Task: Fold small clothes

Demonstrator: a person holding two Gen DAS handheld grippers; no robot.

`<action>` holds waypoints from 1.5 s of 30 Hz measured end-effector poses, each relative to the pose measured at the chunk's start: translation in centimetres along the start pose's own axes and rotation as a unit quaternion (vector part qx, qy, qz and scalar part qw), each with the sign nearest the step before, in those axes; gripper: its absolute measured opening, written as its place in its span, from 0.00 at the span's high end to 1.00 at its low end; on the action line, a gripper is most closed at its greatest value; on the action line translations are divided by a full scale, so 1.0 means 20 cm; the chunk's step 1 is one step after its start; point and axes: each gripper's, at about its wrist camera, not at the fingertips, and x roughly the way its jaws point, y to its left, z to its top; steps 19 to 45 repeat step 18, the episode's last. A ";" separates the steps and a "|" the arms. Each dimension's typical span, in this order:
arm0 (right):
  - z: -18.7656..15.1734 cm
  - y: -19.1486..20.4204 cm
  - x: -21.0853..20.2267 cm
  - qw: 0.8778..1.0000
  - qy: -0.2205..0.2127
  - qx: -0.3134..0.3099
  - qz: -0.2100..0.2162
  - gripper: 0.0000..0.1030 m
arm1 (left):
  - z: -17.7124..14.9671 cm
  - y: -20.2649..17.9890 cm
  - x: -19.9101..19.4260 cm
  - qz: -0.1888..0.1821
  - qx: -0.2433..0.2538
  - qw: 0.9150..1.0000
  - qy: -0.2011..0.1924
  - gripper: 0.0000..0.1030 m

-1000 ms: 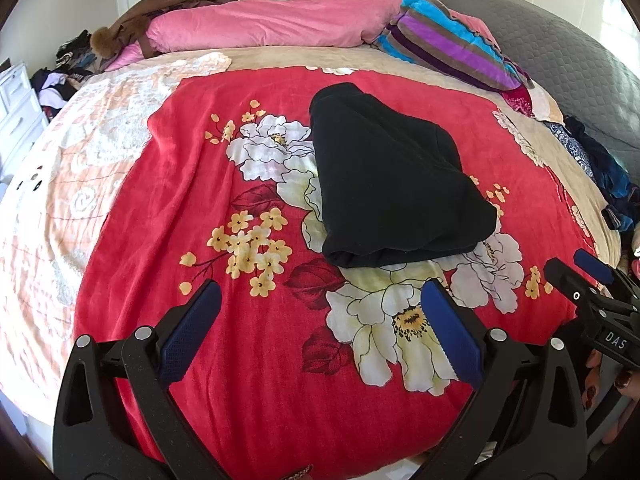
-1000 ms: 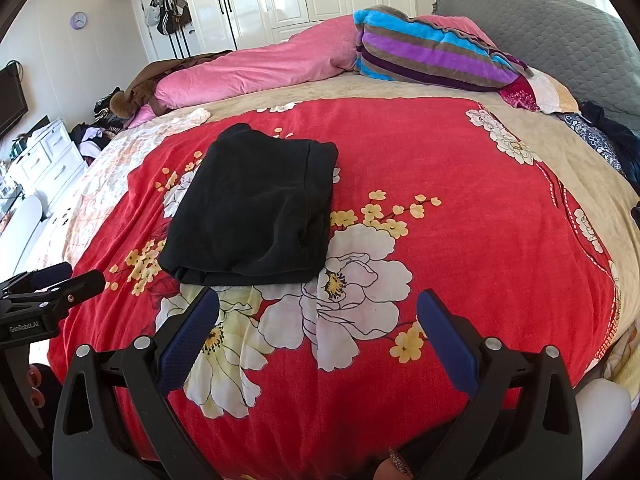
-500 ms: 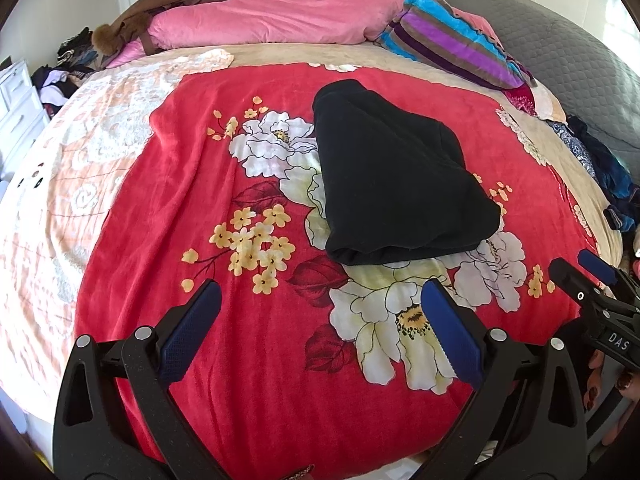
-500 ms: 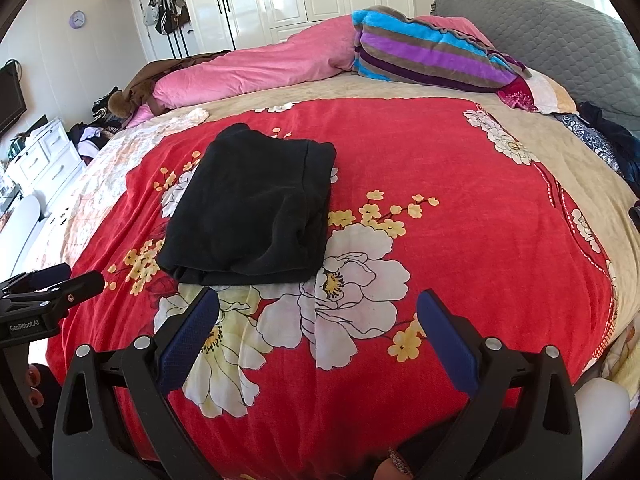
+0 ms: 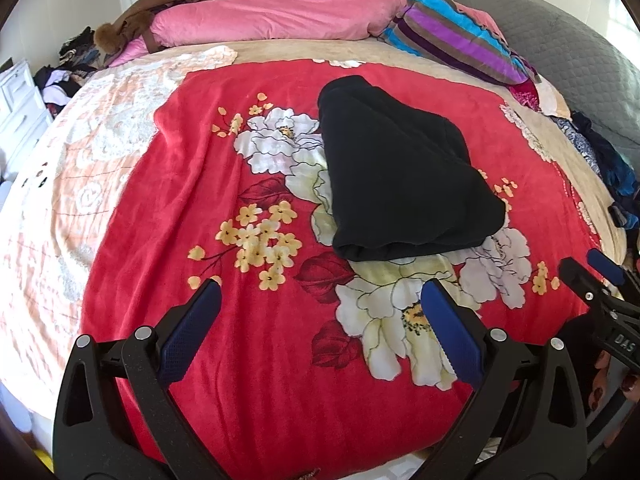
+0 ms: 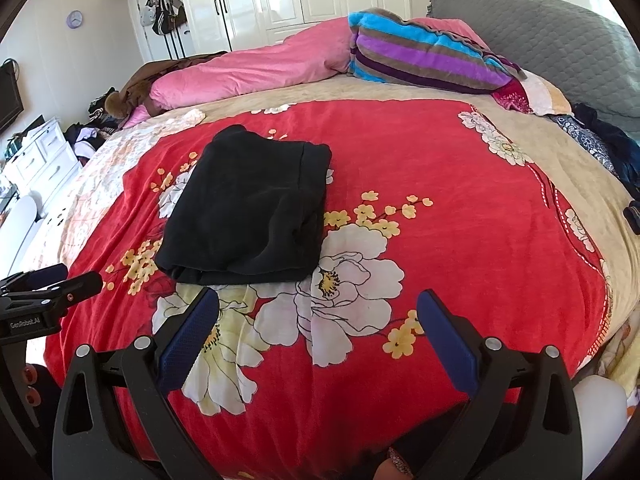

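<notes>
On the bed, the black garment [image 5: 404, 176] lies folded into a thick bundle on the red flowered blanket [image 5: 248, 360]. Compared with a second ago it has not changed shape at all. It only looks a little nearer and lower in the left view, so the left claw [image 5: 320, 332] has crept forward a bit. The right view looks the same as before. That makes me think the folding of this piece is done, or nearly done, and nothing is being pulled right now.

Both claws are wide apart and hold nothing. The left claw hangs just in front of the bundle's near edge. The right claw [image 6: 318, 334] hangs near that same edge, a bit to the right.

The bundle's near edge is rolled and fat. There is lots of bare blanket to the left, to the right and in front. The pink quilt [image 6: 256, 72] and striped pillow [image 6: 420, 60] sit well apart at the far side.
</notes>
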 end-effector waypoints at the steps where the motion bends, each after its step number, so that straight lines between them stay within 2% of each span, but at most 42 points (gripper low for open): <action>1: 0.00 0.00 -0.01 1.000 0.000 0.000 -0.002 0.04 | 0.00 0.00 0.00 0.005 0.000 1.000 0.002 0.09; 7: 0.01 -0.10 -0.16 0.999 -0.023 0.035 -0.021 0.04 | 0.01 0.09 0.01 -0.017 -0.029 0.999 0.015 0.09; 10: -0.02 -0.34 -0.33 0.992 -0.057 0.098 -0.061 0.04 | 0.04 0.28 0.02 -0.014 -0.073 0.997 0.013 0.09; 12: -0.09 -0.54 -0.42 0.981 -0.071 0.149 -0.105 0.04 | 0.05 0.46 0.05 0.004 -0.104 0.994 0.021 0.09; 14: -0.24 -0.87 -0.50 0.954 -0.072 0.223 -0.187 0.04 | 0.05 0.68 0.08 0.042 -0.137 0.989 0.027 0.09; 16: -0.42 -1.14 -0.54 0.917 -0.053 0.280 -0.278 0.04 | 0.04 1.00 0.11 0.100 -0.187 0.977 0.029 0.09; 18: -0.65 -1.45 -0.56 0.864 -0.024 0.345 -0.365 0.04 | 0.02 1.27 0.13 0.160 -0.223 0.961 0.025 0.09; 45: -0.65 -1.45 -0.56 0.864 -0.024 0.345 -0.365 0.04 | 0.02 1.27 0.13 0.160 -0.223 0.961 0.025 0.09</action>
